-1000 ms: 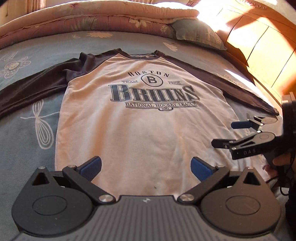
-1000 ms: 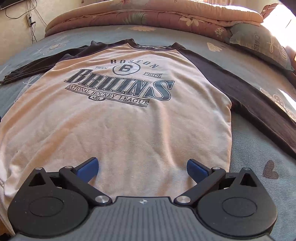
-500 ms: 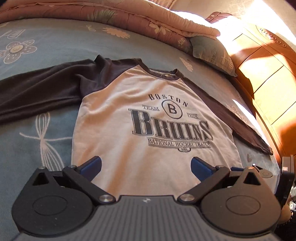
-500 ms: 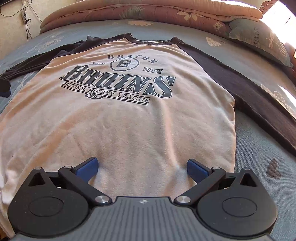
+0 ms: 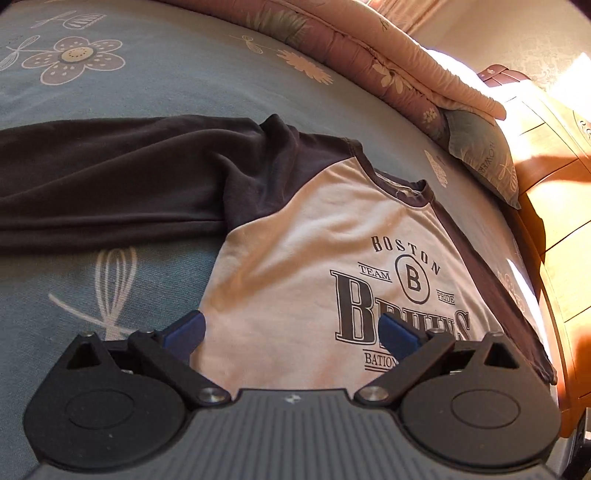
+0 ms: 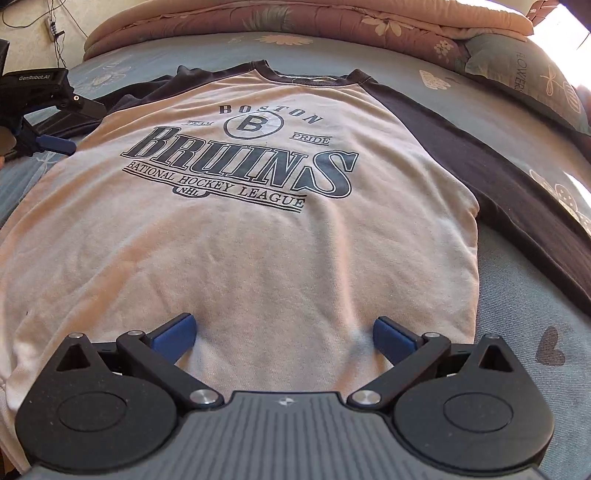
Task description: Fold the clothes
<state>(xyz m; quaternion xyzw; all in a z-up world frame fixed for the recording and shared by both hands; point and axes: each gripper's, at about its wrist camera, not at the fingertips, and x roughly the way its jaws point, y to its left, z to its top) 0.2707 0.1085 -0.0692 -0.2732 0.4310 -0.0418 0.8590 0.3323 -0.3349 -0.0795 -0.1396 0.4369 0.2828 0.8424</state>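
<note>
A cream long-sleeved shirt (image 6: 258, 236) with dark sleeves and a "Boston Bruins" print lies flat, face up, on the bed. In the left wrist view the shirt (image 5: 295, 258) fills the right half, and its dark left sleeve (image 5: 110, 184) stretches out to the left. My left gripper (image 5: 291, 328) is open above the shirt's left side edge, near the armpit, holding nothing. My right gripper (image 6: 284, 332) is open over the lower middle of the shirt body, also holding nothing. The left gripper (image 6: 51, 142) also shows at the far left of the right wrist view.
The blue patterned bedsheet (image 5: 147, 74) surrounds the shirt. A folded pink quilt (image 6: 295, 18) and a grey-green pillow (image 6: 524, 74) lie at the head of the bed. A wooden bed frame (image 5: 554, 229) runs along the right side. Cables and a socket (image 6: 51, 26) are on the wall.
My left gripper has swung from the shirt's lower hem up and left, toward the left sleeve and armpit. My right gripper has moved slightly forward over the shirt. Both stayed open.
</note>
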